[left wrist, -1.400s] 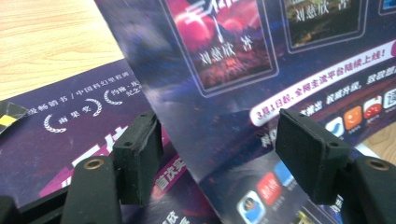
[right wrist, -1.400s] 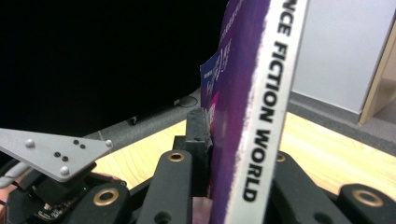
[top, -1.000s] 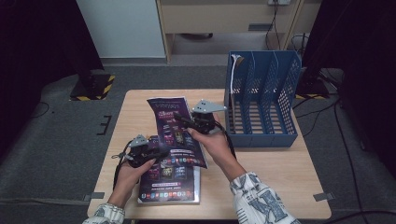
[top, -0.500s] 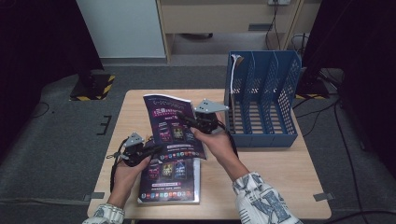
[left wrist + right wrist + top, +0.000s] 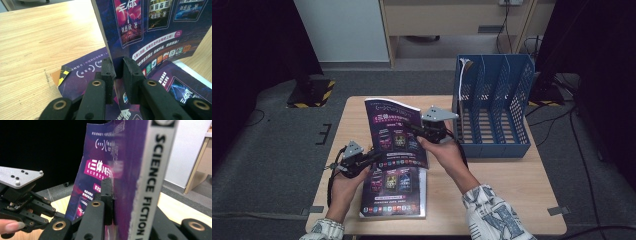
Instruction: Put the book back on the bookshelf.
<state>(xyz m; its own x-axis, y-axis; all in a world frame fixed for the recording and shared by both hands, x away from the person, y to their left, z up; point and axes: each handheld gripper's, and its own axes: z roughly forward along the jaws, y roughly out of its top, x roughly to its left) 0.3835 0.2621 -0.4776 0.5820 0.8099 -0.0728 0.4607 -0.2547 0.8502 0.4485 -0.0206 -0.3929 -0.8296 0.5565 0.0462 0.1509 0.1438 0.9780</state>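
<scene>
**Magazine lifted between two grippers, a second copy beneath**

The purple glossy science-fiction magazine (image 5: 394, 132) stands tilted above the pale wooden table (image 5: 492, 180), raised over a second purple magazine (image 5: 394, 192) lying flat near the front edge; the right gripper (image 5: 421, 133) is clenched on its spine edge, and the left gripper (image 5: 371, 157), whose jaws have just been closing, pinches its lower corner, the pads pressed on the cover; the blue plastic slotted file rack (image 5: 492, 112) waits just beside, to the right. Risks, as I judge them: the thin cover may bend or tear if the two hands pull apart; the limp pages could fan open and snag a rack divider; a slack corner grip might let the magazine swing.
</scene>
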